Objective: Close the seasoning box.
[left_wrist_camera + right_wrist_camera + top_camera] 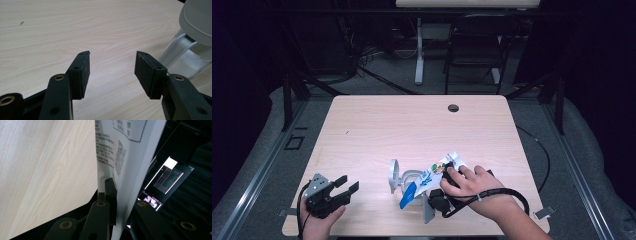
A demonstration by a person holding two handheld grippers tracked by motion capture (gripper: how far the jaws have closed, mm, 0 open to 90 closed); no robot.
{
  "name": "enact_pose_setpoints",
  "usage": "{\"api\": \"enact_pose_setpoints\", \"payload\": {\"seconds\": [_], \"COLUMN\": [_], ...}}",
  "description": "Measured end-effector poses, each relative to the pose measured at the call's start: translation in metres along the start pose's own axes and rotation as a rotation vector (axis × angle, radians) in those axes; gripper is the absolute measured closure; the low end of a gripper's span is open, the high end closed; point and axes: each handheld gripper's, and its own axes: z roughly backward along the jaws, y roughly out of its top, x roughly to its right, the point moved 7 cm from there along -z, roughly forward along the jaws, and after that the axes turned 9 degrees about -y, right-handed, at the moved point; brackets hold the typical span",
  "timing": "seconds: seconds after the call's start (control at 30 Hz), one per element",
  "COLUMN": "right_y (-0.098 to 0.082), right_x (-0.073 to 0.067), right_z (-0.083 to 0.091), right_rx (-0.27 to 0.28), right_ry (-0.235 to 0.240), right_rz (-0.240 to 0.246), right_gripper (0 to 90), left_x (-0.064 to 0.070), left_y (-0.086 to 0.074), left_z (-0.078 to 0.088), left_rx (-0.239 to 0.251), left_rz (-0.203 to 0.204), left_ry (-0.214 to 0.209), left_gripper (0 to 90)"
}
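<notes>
Resting at the near left corner of the light wooden table (377,125), the left gripper (343,190) has its jaws spread wide with only bare wood between them; its own view shows the pads (147,72) well apart. Just to its right stands a grey plastic stand (399,177) (a ring-shaped upright on a curved base, by the look of it), whose pale edge (192,37) also shows in the left gripper view. The right gripper (439,192), held by the right hand (474,187) near the table's front edge, is pinching a white pouch (432,177) with blue and coloured print. In the right gripper view the pouch's back (125,157), printed with small text and a QR code, runs up between the closed jaws. Behind it glows a monitor (166,182).
</notes>
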Motion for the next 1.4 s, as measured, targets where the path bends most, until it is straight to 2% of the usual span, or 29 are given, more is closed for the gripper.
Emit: {"api": "enact_pose_setpoints", "payload": {"seconds": [1.4], "right_y": [-0.0016], "right_x": [0.0023], "right_z": [0.0026], "right_rx": [-0.003], "right_ry": [-0.001], "right_rz": [0.01], "right_gripper": [87.5], "left_x": [-0.0003], "left_y": [-0.0005], "left_z": [0.0004], "left_rx": [-0.007], "left_rz": [0.002], "left_ry": [-0.002], "left_gripper": [46.5]}}
